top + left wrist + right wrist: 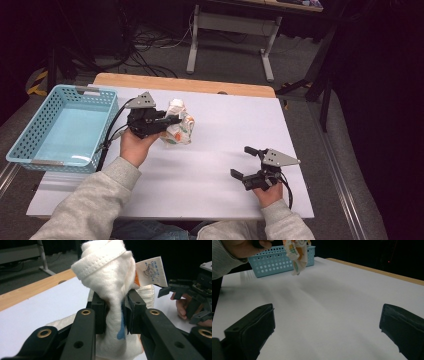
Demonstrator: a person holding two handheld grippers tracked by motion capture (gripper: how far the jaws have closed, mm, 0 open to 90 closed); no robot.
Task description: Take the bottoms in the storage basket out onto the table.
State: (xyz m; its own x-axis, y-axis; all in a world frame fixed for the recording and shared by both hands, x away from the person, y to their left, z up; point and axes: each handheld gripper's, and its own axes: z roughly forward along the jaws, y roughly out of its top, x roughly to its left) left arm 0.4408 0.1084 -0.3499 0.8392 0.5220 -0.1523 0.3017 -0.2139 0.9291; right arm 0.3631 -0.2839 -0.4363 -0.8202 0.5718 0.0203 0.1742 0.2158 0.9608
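the left gripper has its jaws clamped on the cloth, lifted but not yet in the basket; the right gripper waits, jaws apart.

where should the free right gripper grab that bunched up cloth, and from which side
Probably the loose lower end of the cloth, hanging free below the left gripper, which is shut on its pinched middle. The right gripper, jaws wide open, could come across the table from the cloth's open side, away from the basket.
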